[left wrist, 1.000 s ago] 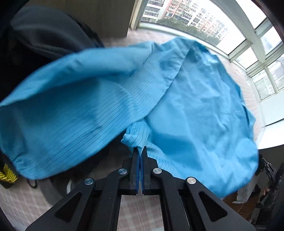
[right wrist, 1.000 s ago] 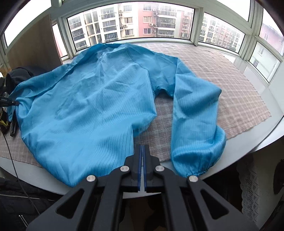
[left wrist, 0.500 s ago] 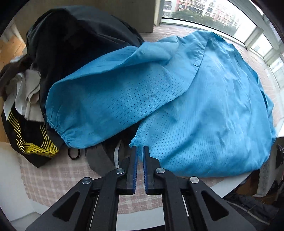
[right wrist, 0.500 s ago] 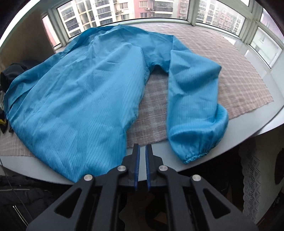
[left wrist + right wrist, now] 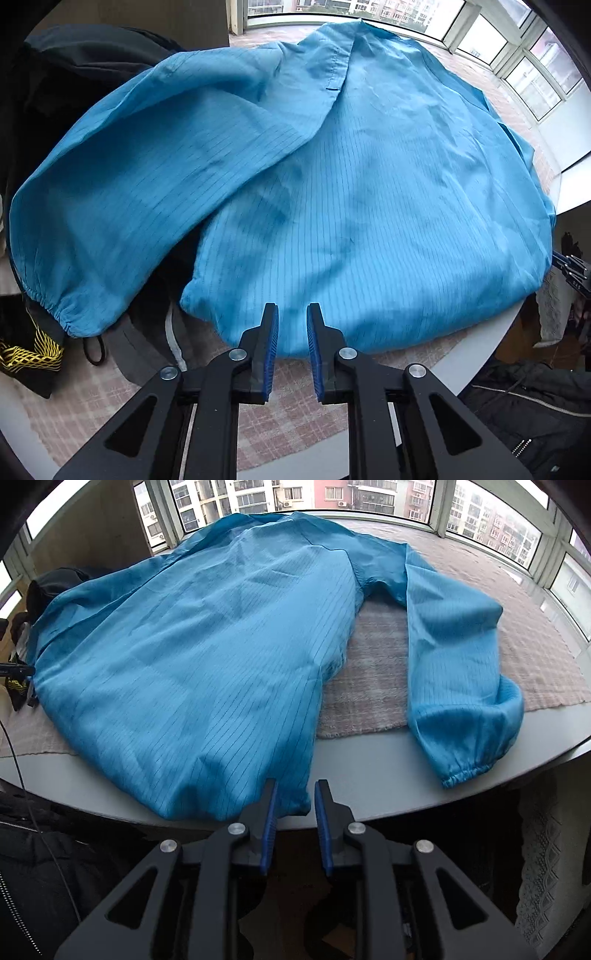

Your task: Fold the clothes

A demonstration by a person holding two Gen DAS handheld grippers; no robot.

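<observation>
Both claws parted — blue jacket hem half-hidden behind right claw.

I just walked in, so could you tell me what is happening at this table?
A person with two handheld grippers is folding a blue jacket spread on the table. The left gripper and right gripper are both open at its near hem, holding nothing. Both sleeves lie unfolded.

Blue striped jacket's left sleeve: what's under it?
The blue striped jacket's elastic-cuffed left sleeve lies over a pile of dark clothes; a black-and-yellow mesh garment and grey fabric poke out. Whatever lies deeper under the sleeve is covered.
</observation>
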